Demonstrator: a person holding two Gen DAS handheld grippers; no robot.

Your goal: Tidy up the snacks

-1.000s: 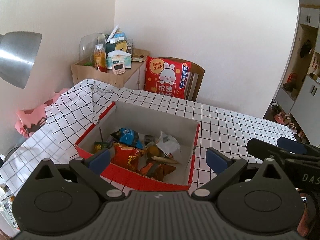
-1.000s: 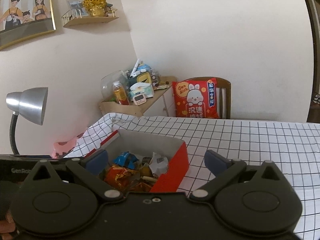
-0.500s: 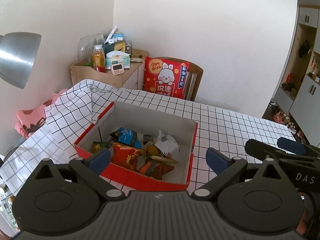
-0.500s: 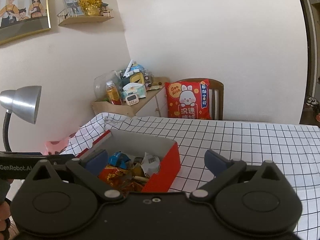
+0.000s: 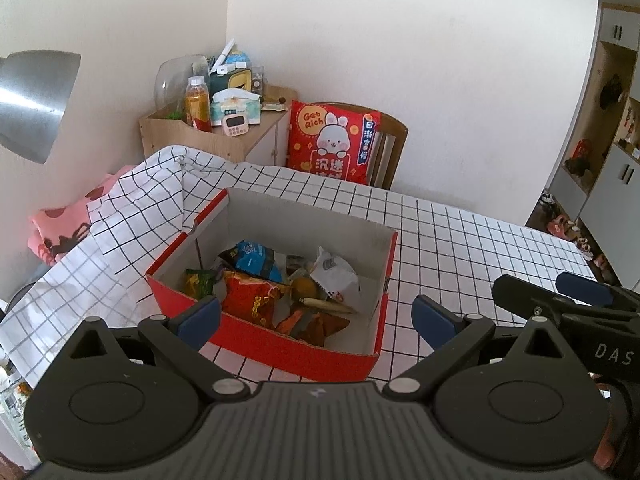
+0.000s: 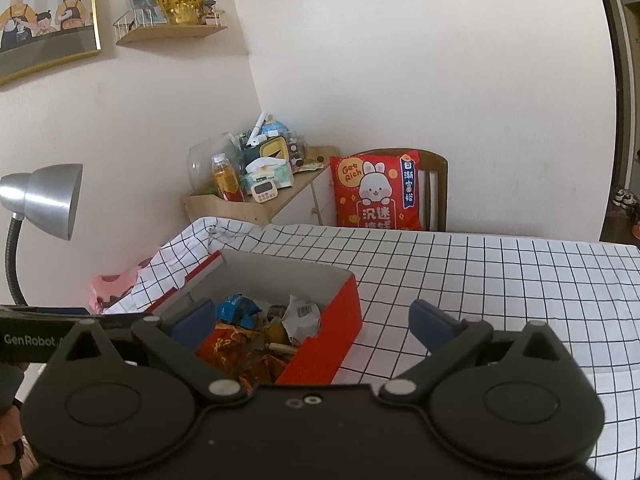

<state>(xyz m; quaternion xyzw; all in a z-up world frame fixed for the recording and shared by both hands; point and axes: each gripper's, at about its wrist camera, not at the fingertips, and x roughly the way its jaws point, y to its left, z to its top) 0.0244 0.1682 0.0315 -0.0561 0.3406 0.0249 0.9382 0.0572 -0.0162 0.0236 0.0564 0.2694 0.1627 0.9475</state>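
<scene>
The red box [image 5: 280,344] of snacks [image 5: 256,300] sits open near the table's [image 5: 480,248] left edge, packets heaped inside. The left gripper [image 5: 316,318] hovers over its near wall, jaws wide apart and empty. The right gripper [image 6: 312,320], equally wide and empty, hangs off the box's right side. Only the right view shows the wall shelf [image 6: 168,34]; only the left shows the cupboards [image 5: 616,160].

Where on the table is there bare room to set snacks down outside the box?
The checkered tablecloth right of the red box lies bare out to the far and right edges. A bare strip runs between the box and the rabbit cushion. Left of the box the cloth is bunched. Inside the box, snacks crowd the floor.
</scene>
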